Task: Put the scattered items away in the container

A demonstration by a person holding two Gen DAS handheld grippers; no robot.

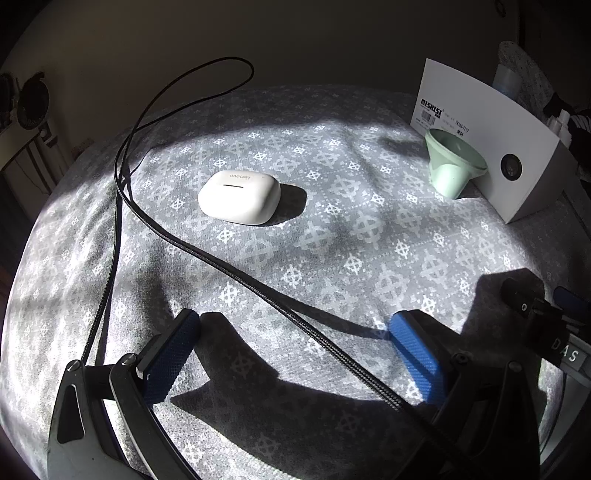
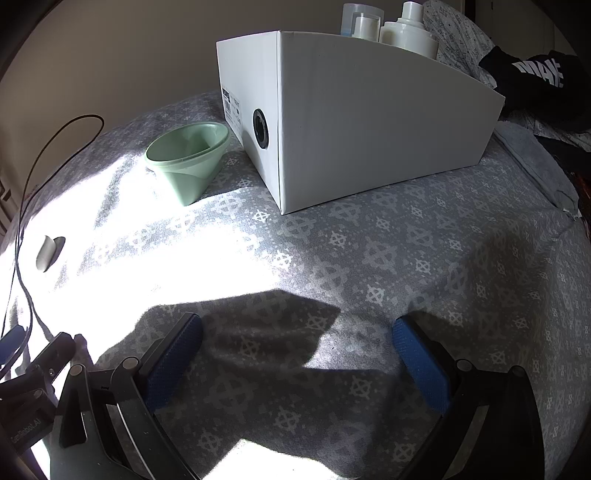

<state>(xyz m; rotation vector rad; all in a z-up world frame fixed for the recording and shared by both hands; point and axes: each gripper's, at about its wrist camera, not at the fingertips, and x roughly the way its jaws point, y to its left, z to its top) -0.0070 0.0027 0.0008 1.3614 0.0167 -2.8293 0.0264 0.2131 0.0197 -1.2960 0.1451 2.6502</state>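
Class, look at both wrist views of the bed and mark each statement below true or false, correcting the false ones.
1. The white earbud case lies on the patterned bedspread. True.
2. The green cup is inside the white box. False: it lies tipped on the bedspread beside the box.
3. The left gripper is shut on the black cable. False: its fingers are apart, with the cable running between them.
4. Bottles stick up behind the box's wall. True.
5. The right gripper holds the earbud case. False: it is open and holds nothing.
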